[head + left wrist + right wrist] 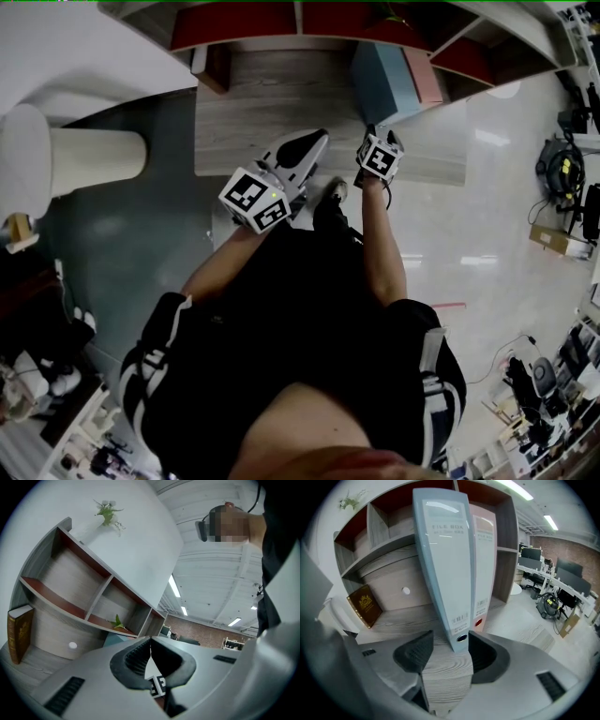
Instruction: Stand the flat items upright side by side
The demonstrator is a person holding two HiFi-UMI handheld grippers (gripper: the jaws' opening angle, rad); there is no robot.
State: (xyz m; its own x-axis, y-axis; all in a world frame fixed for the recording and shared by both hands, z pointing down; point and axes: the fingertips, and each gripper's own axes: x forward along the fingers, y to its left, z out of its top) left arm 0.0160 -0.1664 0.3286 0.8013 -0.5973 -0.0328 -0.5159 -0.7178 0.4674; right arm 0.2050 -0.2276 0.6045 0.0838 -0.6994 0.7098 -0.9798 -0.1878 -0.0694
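Observation:
Two file boxes stand upright side by side on the wooden shelf base (281,103): a light blue one (445,569) (382,80) and, touching its right side, a pink one (485,559) (422,75). My right gripper (450,633) (377,136) is open at the blue box's foot. The lower spine stands between the fingertips, closer to the right pad (485,653), and the left pad is apart from it. My left gripper (150,640) (314,141) is shut on nothing and points up at the shelf compartments.
A brown book (365,605) (19,632) (217,67) leans upright at the left end of the shelf base. A small plant (108,513) sits on top of the shelf. A white rounded stand (56,159) is to the left, and cables and equipment (562,169) lie on the glossy floor to the right.

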